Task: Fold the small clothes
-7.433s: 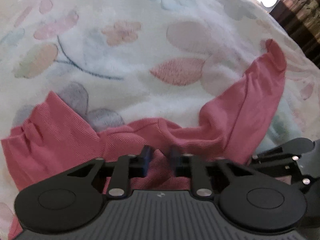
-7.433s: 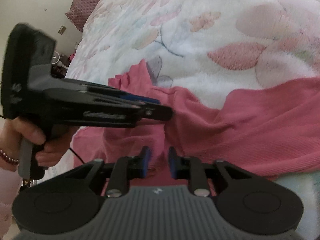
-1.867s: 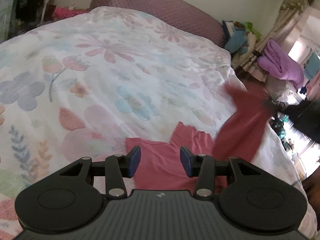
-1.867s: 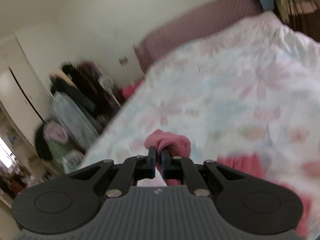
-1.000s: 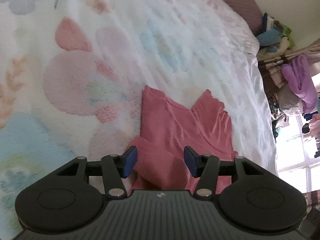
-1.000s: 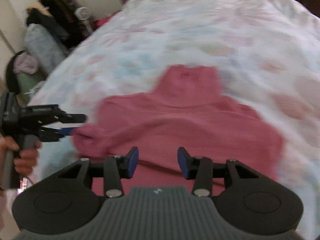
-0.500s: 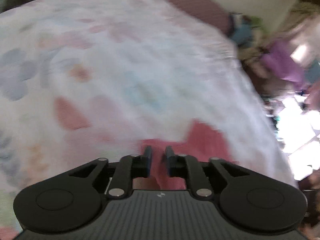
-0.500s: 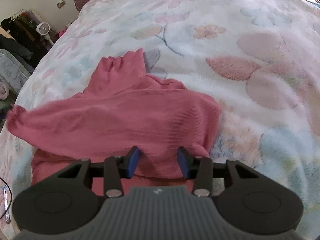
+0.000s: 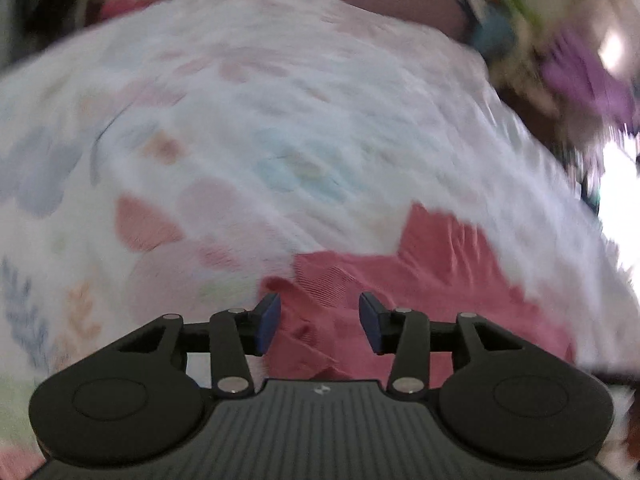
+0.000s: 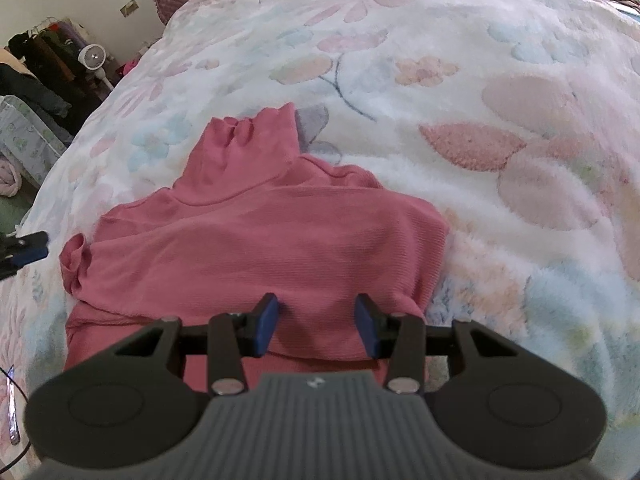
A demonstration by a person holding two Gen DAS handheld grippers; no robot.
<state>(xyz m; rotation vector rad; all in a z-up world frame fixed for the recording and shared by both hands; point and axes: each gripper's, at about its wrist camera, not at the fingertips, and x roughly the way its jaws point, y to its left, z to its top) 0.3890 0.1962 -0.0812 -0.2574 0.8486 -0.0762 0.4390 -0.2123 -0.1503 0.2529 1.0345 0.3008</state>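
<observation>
Pink top (image 10: 256, 240) lies on the bed (image 10: 500, 80), sleeves already folded across, right under both claws. Left claw (image 9: 319, 322) is opening with nothing pinched; right claw (image 10: 316, 325) hangs half-wide, empty, over the near hem. Next up, I'd guess: grab the hem and fold toward the collar.

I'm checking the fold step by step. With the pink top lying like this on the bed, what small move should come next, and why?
Probably bring the left gripper back to the sleeve end and tuck it inward. The pink top lies on the blanket with a sleeve folded across its body, but that cuff pokes past the left edge. Neither the left gripper, its jaws opening, nor the right gripper holds cloth.
</observation>
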